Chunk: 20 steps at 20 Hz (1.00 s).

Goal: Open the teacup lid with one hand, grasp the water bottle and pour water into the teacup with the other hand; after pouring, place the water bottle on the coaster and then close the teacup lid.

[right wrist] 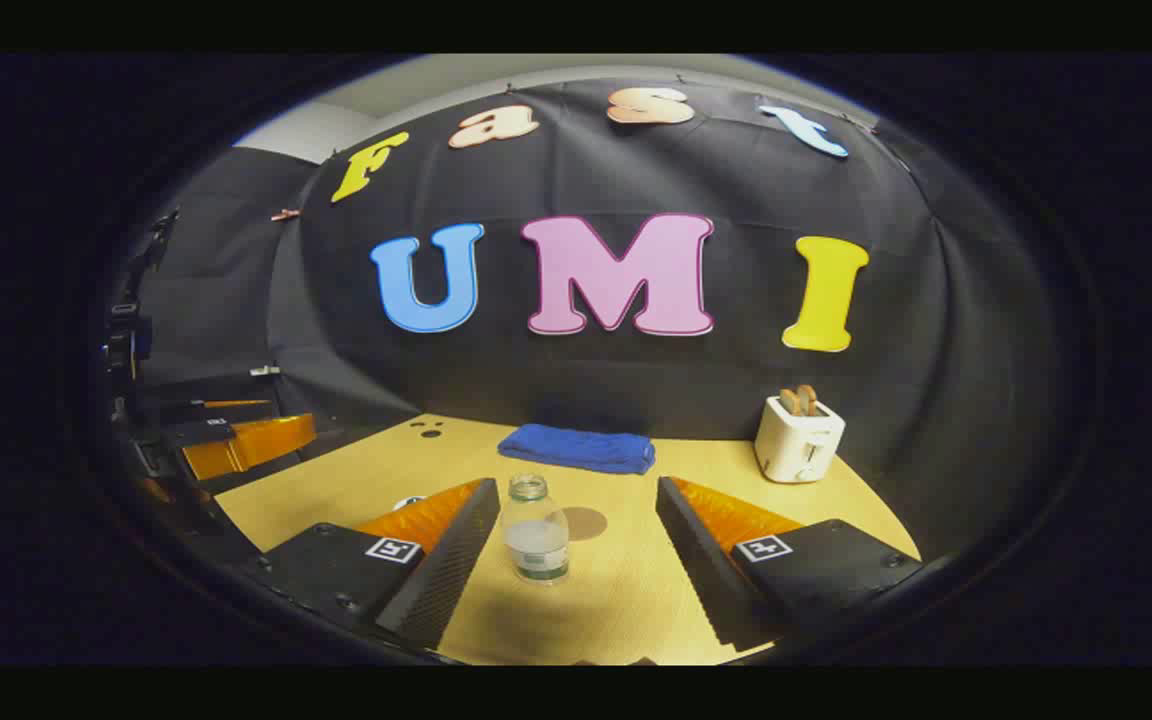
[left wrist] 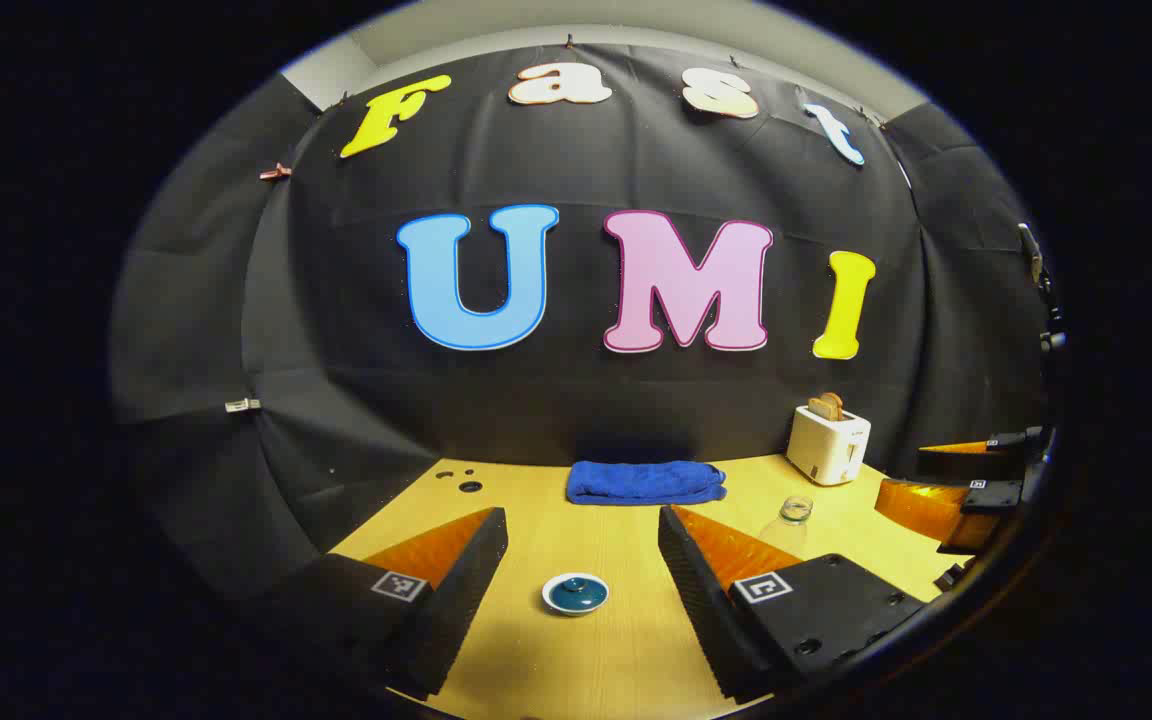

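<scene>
I count one teacup (left wrist: 575, 594) with its lid on, low in the centre of the left gripper view. One water bottle (right wrist: 535, 531), uncapped, stands at lower centre of the right gripper view. One round coaster (right wrist: 586, 523) lies just behind it. One folded blue towel (right wrist: 577, 448) sits at mid-frame. One white toaster (right wrist: 798, 438) is at right, with two slices (right wrist: 798, 399) of toast in it.

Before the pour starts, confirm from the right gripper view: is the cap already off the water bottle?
Yes: the water bottle stands upright on the table with a bare, open neck, between the right gripper's spread fingers.
</scene>
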Each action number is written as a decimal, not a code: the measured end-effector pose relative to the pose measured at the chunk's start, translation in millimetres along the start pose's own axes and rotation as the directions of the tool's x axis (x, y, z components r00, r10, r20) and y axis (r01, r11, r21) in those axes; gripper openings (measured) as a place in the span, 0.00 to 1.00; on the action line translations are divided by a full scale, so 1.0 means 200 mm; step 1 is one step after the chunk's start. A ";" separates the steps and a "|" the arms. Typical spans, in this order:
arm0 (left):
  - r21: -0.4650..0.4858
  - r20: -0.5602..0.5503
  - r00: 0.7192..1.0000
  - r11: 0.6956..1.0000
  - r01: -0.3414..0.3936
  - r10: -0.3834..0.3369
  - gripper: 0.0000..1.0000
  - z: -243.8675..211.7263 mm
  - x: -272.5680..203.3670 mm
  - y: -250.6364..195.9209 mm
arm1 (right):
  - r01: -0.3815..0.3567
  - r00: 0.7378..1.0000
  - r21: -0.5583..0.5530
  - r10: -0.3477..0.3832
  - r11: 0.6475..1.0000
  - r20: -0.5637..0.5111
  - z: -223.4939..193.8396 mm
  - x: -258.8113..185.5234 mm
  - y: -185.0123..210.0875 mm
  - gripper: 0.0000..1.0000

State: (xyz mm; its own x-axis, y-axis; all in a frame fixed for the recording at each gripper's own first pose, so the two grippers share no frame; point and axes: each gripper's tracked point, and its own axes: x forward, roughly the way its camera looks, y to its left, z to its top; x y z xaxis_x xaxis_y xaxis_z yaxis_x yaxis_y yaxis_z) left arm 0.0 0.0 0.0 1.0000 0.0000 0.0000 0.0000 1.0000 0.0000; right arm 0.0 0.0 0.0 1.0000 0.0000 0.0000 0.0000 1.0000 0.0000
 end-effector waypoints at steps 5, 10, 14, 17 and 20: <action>-0.005 -0.025 1.000 1.000 -0.006 0.005 0.95 -0.06 0.05 -0.01 | -0.054 0.998 0.006 0.054 0.999 -0.029 -0.06 0.05 0.04 0.98; -0.027 -0.051 0.999 1.000 -0.014 0.012 0.96 -0.09 0.08 0.00 | -0.085 0.996 0.007 0.086 0.996 -0.029 -0.08 0.09 0.07 0.98; -0.023 -0.060 0.998 1.000 -0.017 0.015 0.96 -0.11 0.11 0.01 | -0.094 0.994 0.012 0.095 0.995 -0.046 -0.11 0.11 0.08 0.98; -0.018 -0.126 0.992 1.000 -0.008 0.006 0.95 -0.22 0.17 0.01 | -0.102 0.993 0.002 0.102 0.995 -0.062 -0.16 0.14 0.08 0.98; -0.003 -0.135 0.991 1.000 0.006 -0.006 0.96 -0.28 0.25 -0.01 | -0.101 0.992 0.010 0.101 0.995 -0.072 -0.22 0.19 0.10 0.98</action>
State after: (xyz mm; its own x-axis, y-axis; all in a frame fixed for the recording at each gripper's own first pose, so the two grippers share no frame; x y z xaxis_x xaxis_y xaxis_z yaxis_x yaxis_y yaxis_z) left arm 49.1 -2.8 -55.3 0.9908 -0.0062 -0.1350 0.0059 1.0000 -0.0026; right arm 38.2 19.4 -43.5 0.9922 0.1011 -0.0725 -0.1006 0.9949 0.0100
